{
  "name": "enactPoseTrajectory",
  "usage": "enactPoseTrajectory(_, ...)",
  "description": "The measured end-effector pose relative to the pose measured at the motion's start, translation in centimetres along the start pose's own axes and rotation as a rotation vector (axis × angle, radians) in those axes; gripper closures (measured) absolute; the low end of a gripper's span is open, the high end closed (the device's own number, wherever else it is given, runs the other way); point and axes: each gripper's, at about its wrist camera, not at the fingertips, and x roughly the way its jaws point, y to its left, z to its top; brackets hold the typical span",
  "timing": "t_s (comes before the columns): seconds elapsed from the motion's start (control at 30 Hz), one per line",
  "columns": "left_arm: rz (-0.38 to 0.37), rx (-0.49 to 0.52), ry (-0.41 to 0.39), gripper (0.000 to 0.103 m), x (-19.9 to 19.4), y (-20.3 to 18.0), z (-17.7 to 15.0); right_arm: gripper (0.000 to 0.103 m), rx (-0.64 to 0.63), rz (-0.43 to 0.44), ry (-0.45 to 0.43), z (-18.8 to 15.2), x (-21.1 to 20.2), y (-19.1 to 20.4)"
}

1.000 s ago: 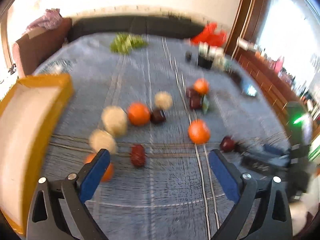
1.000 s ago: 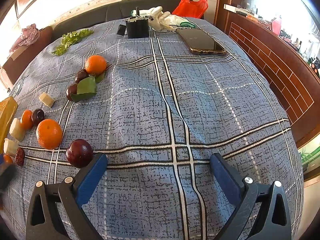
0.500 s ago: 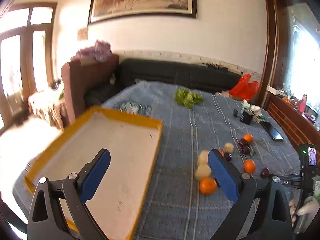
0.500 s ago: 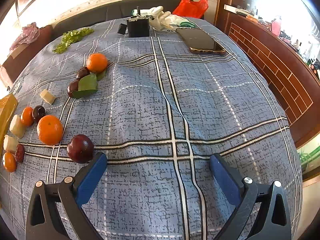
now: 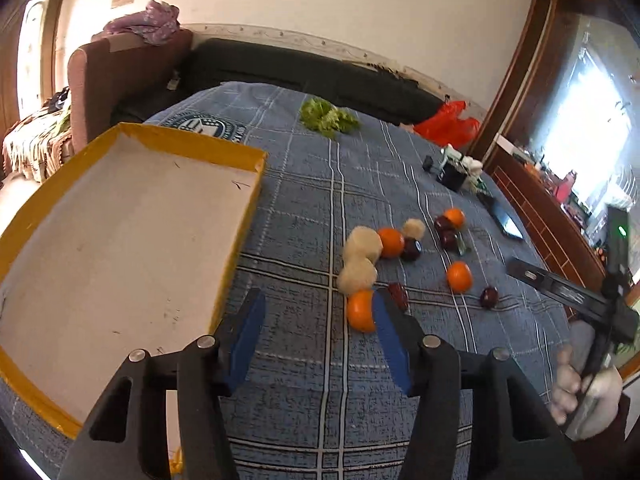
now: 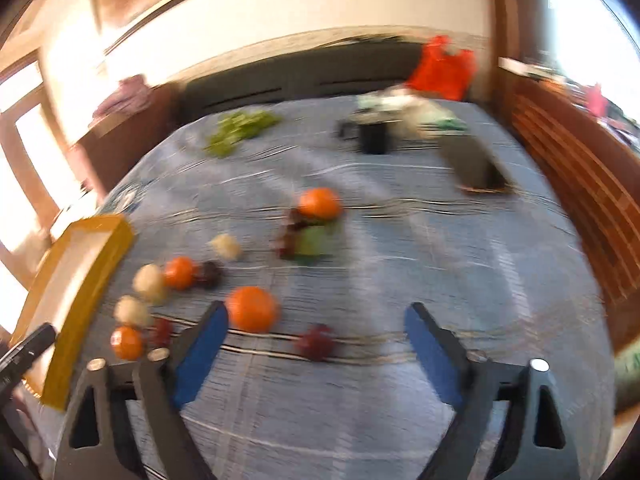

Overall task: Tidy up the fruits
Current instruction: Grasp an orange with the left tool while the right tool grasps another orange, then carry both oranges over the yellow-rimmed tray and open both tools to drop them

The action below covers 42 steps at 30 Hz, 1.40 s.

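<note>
- The yellow tray [image 5: 240, 216] is seen bare at left; no fruit is placed yet.
- The left tool [image 5: 316, 332] is held released, nothing gripped.
- The fruits [image 5: 390, 242] remain scattered on the counter [image 5: 312, 200].
- The right tool [image 6: 316, 338] is held released.

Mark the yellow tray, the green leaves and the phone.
yellow tray [image 5: 256, 160], left wrist view, far right corner of its rim.
green leaves [image 5: 328, 118], left wrist view, middle of the pile.
phone [image 5: 507, 222], left wrist view, dark screen.
</note>
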Motion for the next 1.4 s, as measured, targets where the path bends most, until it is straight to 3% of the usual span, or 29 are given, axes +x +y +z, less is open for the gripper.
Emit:
enactPoseTrajectory(0.1, 0.007, 0.022, 0.013, 0.048, 0.3, -0.3, 0.0, 0.028, -0.041, 0.042, 0.051, 0.4, 3.0, 1.9)
enactPoseTrajectory(0.23, -0.014, 0.048, 0.054, 0.047, 1.8, -1.3, -0.1, 0.031, -0.055, 0.075, 0.110, -0.3, 6.0, 2.7)
enactPoseTrajectory(0.47, -0.012, 0.143, 0.098, 0.047, 4.5, -3.5, -0.3, 0.037, -0.063, 0.121, 0.114, -1.0, 6.9, 2.7)
enactPoseTrajectory(0.57, -0.016, 0.158, 0.126, 0.048, 5.7, -3.8, -0.5, 0.047, -0.085, 0.118, 0.105, -1.1, 6.6, 2.9)
enactPoseTrajectory(0.7, -0.018, 0.183, 0.155, 0.064, 7.1, -4.3, -0.6, 0.054, -0.092, 0.121, 0.097, -1.0, 6.6, 3.3)
enactPoseTrajectory(0.83, -0.023, 0.177, 0.185, 0.067, 8.1, -4.3, -0.9, 0.055, -0.081, 0.129, 0.097, -0.9, 6.6, 3.0)
enactPoseTrajectory(1.1, -0.013, 0.153, 0.190, 0.069, 8.8, -4.3, -0.7, 0.054, -0.079, 0.131, 0.096, -1.1, 6.5, 3.1)
enactPoseTrajectory(1.23, 0.012, 0.122, 0.148, 0.069, 7.9, -3.9, -0.6, 0.054, -0.086, 0.125, 0.094, -1.2, 6.4, 3.2)
enactPoseTrajectory(1.3, 0.017, 0.112, 0.132, 0.069, 7.2, -3.6, -0.6, 0.062, -0.086, 0.123, 0.090, -1.2, 6.4, 3.2)
enactPoseTrajectory(1.4, 0.023, 0.099, 0.115, 0.069, 6.2, -3.4, -0.6, 0.062, -0.085, 0.125, 0.086, -1.4, 6.2, 3.4)
